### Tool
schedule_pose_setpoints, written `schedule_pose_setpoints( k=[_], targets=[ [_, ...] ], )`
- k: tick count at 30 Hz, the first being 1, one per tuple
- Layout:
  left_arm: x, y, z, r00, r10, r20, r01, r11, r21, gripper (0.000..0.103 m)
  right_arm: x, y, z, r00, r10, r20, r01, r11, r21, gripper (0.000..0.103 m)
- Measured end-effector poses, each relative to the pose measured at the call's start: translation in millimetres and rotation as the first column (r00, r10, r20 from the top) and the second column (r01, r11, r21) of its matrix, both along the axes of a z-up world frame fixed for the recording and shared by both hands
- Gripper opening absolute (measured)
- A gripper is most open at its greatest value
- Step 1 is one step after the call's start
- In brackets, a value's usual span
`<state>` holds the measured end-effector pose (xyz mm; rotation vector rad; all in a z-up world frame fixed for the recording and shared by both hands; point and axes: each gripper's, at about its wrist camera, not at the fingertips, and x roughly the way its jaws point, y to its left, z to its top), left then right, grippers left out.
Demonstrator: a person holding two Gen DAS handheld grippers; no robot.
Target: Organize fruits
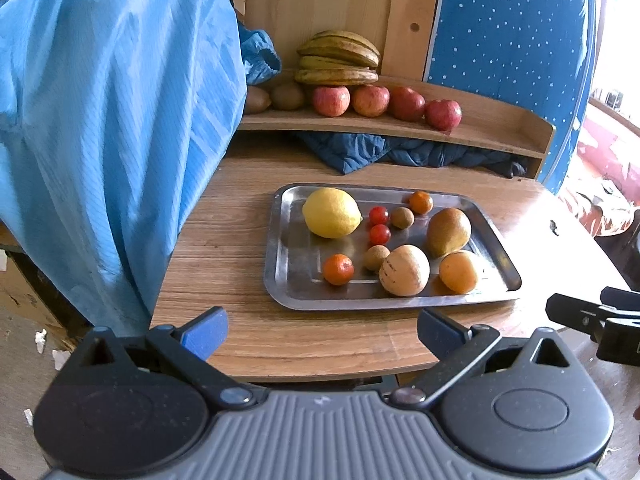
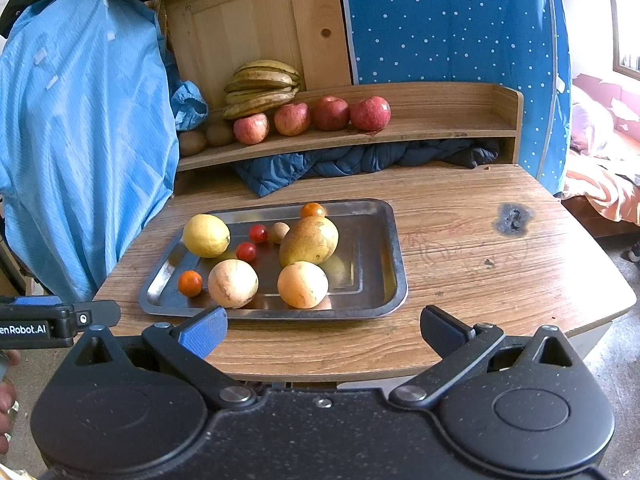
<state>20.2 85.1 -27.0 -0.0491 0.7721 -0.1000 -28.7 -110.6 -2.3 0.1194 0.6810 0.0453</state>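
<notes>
A steel tray (image 1: 294, 292) (image 2: 384, 240) lies on the wooden table. It holds a lemon (image 1: 331, 212) (image 2: 206, 235), a pear (image 1: 448, 231) (image 2: 309, 241), a pale striped melon (image 1: 404, 270) (image 2: 233, 283), an orange (image 1: 459, 271) (image 2: 303, 284), small tangerines, two cherry tomatoes (image 1: 379, 225) (image 2: 252, 242) and small brown fruits. On the back shelf sit bananas (image 1: 340, 58) (image 2: 264, 86), several apples (image 1: 370, 101) (image 2: 312, 115) and kiwis. My left gripper (image 1: 322, 330) and my right gripper (image 2: 323, 330) both hover open over the table's near edge, short of the tray, holding nothing.
A light blue garment (image 1: 104, 128) (image 2: 80, 136) hangs at the left of the table. Dark blue cloth (image 1: 380, 150) (image 2: 340, 162) is stuffed under the shelf (image 1: 500, 128) (image 2: 440, 120). A burn mark (image 2: 514, 218) shows on the table right of the tray. A dotted blue panel stands behind.
</notes>
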Motion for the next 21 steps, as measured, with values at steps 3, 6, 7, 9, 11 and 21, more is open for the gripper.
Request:
schedule_pose_setpoints(
  k=[3, 6, 7, 9, 11, 21],
  targets=[
    [0.2, 0.3, 0.6, 1.0, 0.006, 0.0, -0.006, 1.0, 0.011, 0.102, 0.1, 0.1, 0.0, 1.0, -0.001, -0.001, 0.001, 1.0, -0.002, 0.102],
    [0.6, 1.5, 1.6, 1.0, 0.007, 0.001, -0.007, 1.0, 0.015, 0.102, 0.4, 0.5, -1.0, 1.0, -0.001, -0.002, 0.001, 1.0, -0.003, 0.102],
    [0.1, 2.4, 2.0, 1.0, 0.003, 0.002, -0.003, 1.0, 0.011, 0.102, 0.6, 0.5, -0.8, 1.0, 0.0, -0.001, 0.0, 1.0, -0.002, 0.102],
    [-0.7, 3.1, 2.5, 1.0, -0.001, 0.006, 0.001, 1.0, 0.007, 0.102, 0.9, 1.2, -1.5, 1.0, 0.002, -0.001, -0.002, 1.0, -0.004, 0.102],
    [-0.8, 4.2, 2.7, 1.0, 0.0, 0.007, 0.0, 1.0, 0.006, 0.102, 1.4, 2.6, -1.7, 1.0, 0.004, -0.001, -0.004, 1.0, -0.005, 0.102],
    [3.8, 6.9, 2.0, 1.0, -0.003, 0.01, 0.003, 1.0, -0.004, 0.102, 3.6, 6.8, -0.9, 1.0, 0.004, -0.002, -0.004, 1.0, -0.016, 0.102]
  ],
)
